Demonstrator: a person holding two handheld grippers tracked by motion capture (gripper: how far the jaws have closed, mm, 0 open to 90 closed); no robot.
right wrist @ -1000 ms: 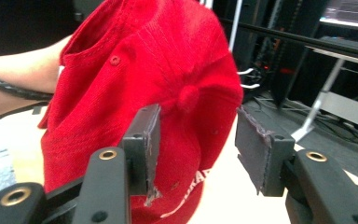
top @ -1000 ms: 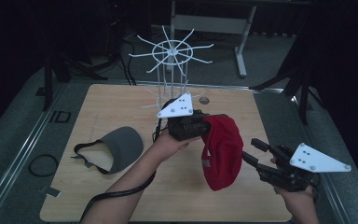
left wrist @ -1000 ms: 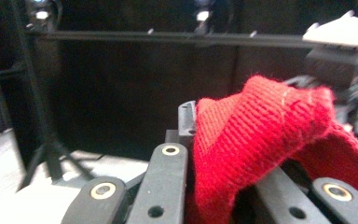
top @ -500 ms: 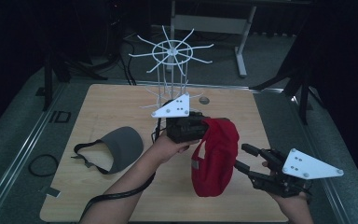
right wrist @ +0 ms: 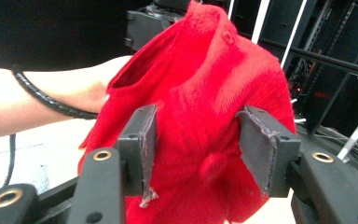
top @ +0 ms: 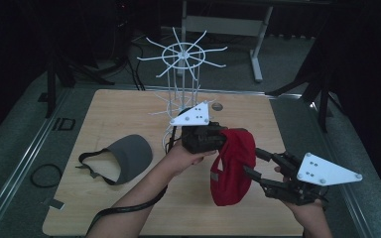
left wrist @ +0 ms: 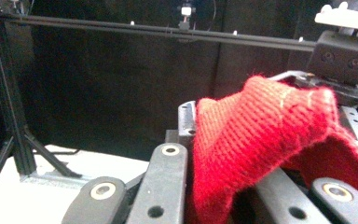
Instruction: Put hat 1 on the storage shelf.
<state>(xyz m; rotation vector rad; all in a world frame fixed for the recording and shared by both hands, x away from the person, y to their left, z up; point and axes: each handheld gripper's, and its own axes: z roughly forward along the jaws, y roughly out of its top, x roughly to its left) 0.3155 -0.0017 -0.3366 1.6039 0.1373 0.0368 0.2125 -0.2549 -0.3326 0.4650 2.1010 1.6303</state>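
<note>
A red cap (top: 233,168) hangs in the air over the table's middle, crown down. My left gripper (top: 222,140) is shut on its upper edge; the left gripper view has the red fabric (left wrist: 270,126) draped over the jaws of my left gripper (left wrist: 214,186). My right gripper (top: 252,161) reaches in from the right at the cap's lower part. In the right gripper view my right gripper (right wrist: 198,140) stands open, with the red cap (right wrist: 200,84) between and just beyond the grey pads (right wrist: 145,140), whose inner faces stay bare.
A grey visor cap (top: 129,156) lies on the wooden table (top: 129,109) at the left. A white wire rack (top: 183,54) with radiating hooks stands at the table's far middle. A black ring (top: 44,174) lies off the table's left edge.
My right gripper has edged left, so its fingertips now reach the hanging red cap. The left hand and the cap have hardly moved.
</note>
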